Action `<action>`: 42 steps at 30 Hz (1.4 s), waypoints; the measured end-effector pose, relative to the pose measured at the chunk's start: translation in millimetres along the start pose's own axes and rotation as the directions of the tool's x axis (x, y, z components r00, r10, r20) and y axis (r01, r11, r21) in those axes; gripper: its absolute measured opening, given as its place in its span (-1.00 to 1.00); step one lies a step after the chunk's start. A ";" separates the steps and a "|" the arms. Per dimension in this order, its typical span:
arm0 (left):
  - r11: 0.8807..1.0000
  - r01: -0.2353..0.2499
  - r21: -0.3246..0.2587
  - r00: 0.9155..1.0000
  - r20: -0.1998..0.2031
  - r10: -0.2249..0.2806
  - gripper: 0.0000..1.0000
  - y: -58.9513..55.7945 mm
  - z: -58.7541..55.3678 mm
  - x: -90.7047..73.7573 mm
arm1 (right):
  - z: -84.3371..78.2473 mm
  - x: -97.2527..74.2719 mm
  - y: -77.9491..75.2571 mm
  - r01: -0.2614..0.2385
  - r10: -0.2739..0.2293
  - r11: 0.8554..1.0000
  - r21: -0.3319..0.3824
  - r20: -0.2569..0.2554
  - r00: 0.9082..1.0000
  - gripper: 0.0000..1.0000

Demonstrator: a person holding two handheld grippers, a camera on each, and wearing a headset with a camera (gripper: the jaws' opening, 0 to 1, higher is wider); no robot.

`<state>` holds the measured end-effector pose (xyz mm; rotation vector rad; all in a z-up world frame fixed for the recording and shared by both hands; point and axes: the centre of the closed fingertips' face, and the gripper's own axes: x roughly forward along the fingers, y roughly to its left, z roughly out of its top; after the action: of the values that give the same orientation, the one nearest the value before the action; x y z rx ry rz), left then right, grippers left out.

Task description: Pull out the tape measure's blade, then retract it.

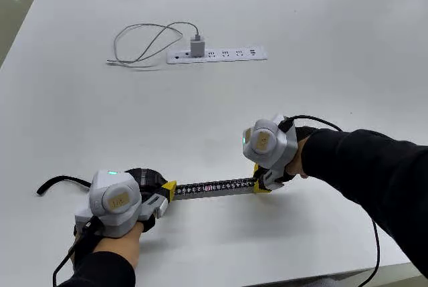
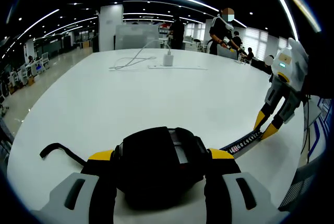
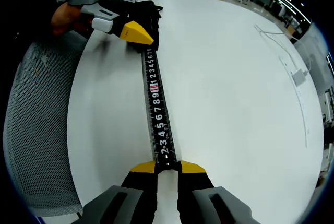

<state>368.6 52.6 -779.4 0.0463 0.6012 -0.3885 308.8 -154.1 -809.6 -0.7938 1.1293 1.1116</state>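
Note:
A black tape measure case (image 1: 148,181) (image 2: 162,164) lies near the table's front edge, and my left gripper (image 1: 160,197) (image 2: 162,169) is shut on it, yellow tips on either side. Its dark blade (image 1: 214,187) (image 3: 158,117) (image 2: 244,143) with white numbers runs flat over the table to the right. My right gripper (image 1: 259,185) (image 3: 168,167) is shut on the blade's end. The case's black wrist strap (image 1: 60,182) (image 2: 60,151) trails off to the left.
A white power strip (image 1: 217,54) with a charger (image 1: 197,47) and a looped grey cable (image 1: 144,43) lies farther back on the white table (image 1: 301,86). People (image 2: 222,28) stand beyond the table's far end. A grey mesh chair (image 3: 36,130) sits beside the near edge.

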 end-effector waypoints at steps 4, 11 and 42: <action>1.000 0.001 0.000 1.000 -0.001 -0.001 0.30 0.0 0.0 0.2 | 1.1 0.3 0.7 0.002 -0.002 1.000 -0.012 -0.002 1.000 -0.80; 1.000 0.002 0.001 1.000 -0.003 -0.002 0.29 -0.1 -0.3 -0.1 | 3.0 0.9 0.8 0.000 0.000 1.000 0.000 0.002 1.000 -0.80; 1.000 0.002 0.003 1.000 -0.016 -0.002 0.29 0.1 -0.8 -0.1 | 9.6 3.0 2.1 -0.005 0.005 1.000 -0.018 0.010 1.000 -0.80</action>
<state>368.2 52.8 -780.0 0.0513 0.6161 -0.3911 309.6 -143.8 -809.8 -0.7990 1.1146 1.1308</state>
